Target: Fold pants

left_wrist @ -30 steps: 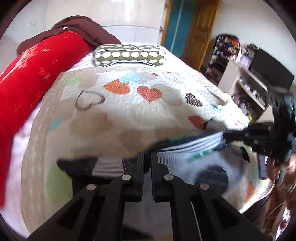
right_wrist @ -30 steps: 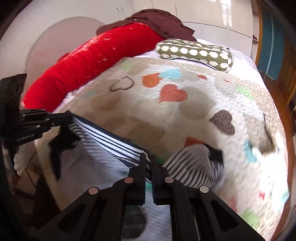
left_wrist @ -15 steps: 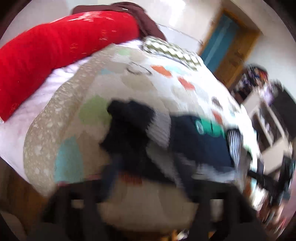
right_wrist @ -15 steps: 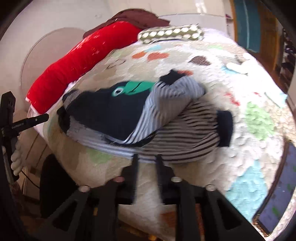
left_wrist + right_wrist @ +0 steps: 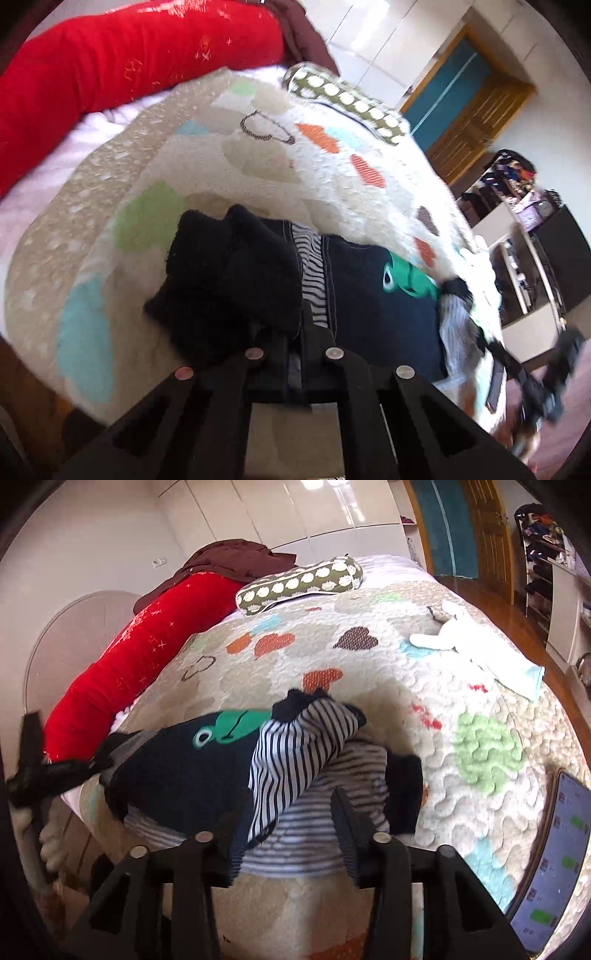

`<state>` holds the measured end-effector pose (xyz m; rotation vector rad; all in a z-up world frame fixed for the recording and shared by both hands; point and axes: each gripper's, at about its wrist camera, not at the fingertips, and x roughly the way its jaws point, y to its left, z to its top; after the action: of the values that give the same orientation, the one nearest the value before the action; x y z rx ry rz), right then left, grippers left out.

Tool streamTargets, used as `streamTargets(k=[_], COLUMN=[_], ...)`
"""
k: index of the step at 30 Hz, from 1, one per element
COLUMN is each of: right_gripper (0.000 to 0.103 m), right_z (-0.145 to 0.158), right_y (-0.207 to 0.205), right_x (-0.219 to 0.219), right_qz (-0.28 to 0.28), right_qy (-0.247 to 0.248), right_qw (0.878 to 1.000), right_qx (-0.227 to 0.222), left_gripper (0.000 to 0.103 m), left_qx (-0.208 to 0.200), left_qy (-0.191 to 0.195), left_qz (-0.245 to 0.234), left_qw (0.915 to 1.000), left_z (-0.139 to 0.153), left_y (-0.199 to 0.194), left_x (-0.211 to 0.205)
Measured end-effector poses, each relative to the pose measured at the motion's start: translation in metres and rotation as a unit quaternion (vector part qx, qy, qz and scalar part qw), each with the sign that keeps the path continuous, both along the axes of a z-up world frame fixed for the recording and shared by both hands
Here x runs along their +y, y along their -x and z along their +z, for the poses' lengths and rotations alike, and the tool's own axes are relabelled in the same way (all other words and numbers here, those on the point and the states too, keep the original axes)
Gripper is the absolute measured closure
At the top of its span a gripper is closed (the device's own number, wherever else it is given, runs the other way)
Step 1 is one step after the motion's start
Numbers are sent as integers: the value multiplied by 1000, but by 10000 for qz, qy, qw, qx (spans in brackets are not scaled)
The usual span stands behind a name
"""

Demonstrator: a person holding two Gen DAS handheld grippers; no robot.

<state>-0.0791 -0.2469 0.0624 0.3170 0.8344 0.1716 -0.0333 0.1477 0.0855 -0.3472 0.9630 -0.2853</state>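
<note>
The small pants, navy with black-and-white stripes, black cuffs and a green frog patch, lie folded over on the heart-patterned quilt. In the right wrist view my right gripper is open, its fingers spread on either side of the striped part at the near edge. In the left wrist view the pants lie just ahead, black cuffs to the left. My left gripper is shut on the pants' near edge. It also shows at the left of the right wrist view.
A red bolster, a brown garment and a green dotted pillow lie at the bed's far side. A white soft toy lies on the right of the quilt. A phone lies at the near right edge. Shelves stand beyond the bed.
Both grippers swung the held pants over and laid them folded on the quilt. My right gripper let go and opened wide. My left gripper stays shut on the fabric.
</note>
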Motion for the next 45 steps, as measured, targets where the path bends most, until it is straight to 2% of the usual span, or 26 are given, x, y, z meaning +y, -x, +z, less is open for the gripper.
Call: streamTargets(k=[3,5,7,11,12,13,14,19,22,24,27,28,29,30,32,33,35,38,42,43,44,45], right_gripper=[46,46,46,47,52,90,99,99,98,96,90,89,83,76,35,31,31,29,28,36,68,83], right_z=[3,4,4,-9,-14,-20,-24,-5,-7,-18,-28,-30,-30,-29,-24,-21,-18,-19,-46,-53,-55,-56], right_y=[-18,-31,-43,-67,-72,-75,-77,-39,-12,0,23,29,37,43,50,51,48,25,-16,-21,-24,-26], right_x=[6,16,32,65,72,76,78,37,-8,-34,-62,-69,-78,-84,-93,-95,-94,-86,-72,-69,-65,-63], right_qz=[-168,-214,-251,-304,-257,-210,-178,-692,-1059,-1208,-1596,-1653,-1697,-1712,-1693,-1671,-1639,-1528,-1440,-1392,-1298,-1174], right_qy=[198,342,526,1329,1514,1654,1758,1181,830,617,549,420,126,-200,-747,-928,-1112,-1213,-1135,-1175,-1208,-1286], right_qw=[9996,9991,9982,9906,9880,9857,9838,9906,9909,9903,9844,9840,9844,9844,9827,9815,9799,9806,9823,9820,9828,9834], right_qx=[-90,-100,-102,98,180,238,311,-38,80,301,500,508,454,351,48,-95,-237,-203,385,492,506,517], left_gripper=[98,98,98,98,98,98,98,98,97,97,97,97,96,96,96,96,96,96,96,95,94,94], left_qx=[62,306,603,572,530,526,537,573,563,522,513,513,508,491,402,301,144,-92,-294,-312,-319,-316], left_qy=[-107,-280,-257,-176,-207,-213,-203,-35,-24,-102,-157,-153,-143,-117,-76,-87,-73,-230,-514,-527,-523,-507], left_qz=[127,238,361,450,448,449,450,426,463,481,502,499,495,474,431,403,369,431,490,503,508,492], left_qw=[9998,9989,9972,9972,9974,9974,9973,9974,9973,9974,9973,9973,9974,9976,9982,9987,9992,9988,9970,9969,9968,9970], left_z=[-11,-32,-53,-58,-57,-57,-58,-61,-61,-61,-60,-59,-58,-55,-48,-42,-33,-19,-1,1,3,5], left_y=[20,17,11,10,11,12,13,15,14,15,18,19,20,23,29,36,47,63,70,69,68,65], left_x=[8,10,13,12,11,11,12,18,17,16,14,15,15,16,17,18,22,27,29,29,29,26])
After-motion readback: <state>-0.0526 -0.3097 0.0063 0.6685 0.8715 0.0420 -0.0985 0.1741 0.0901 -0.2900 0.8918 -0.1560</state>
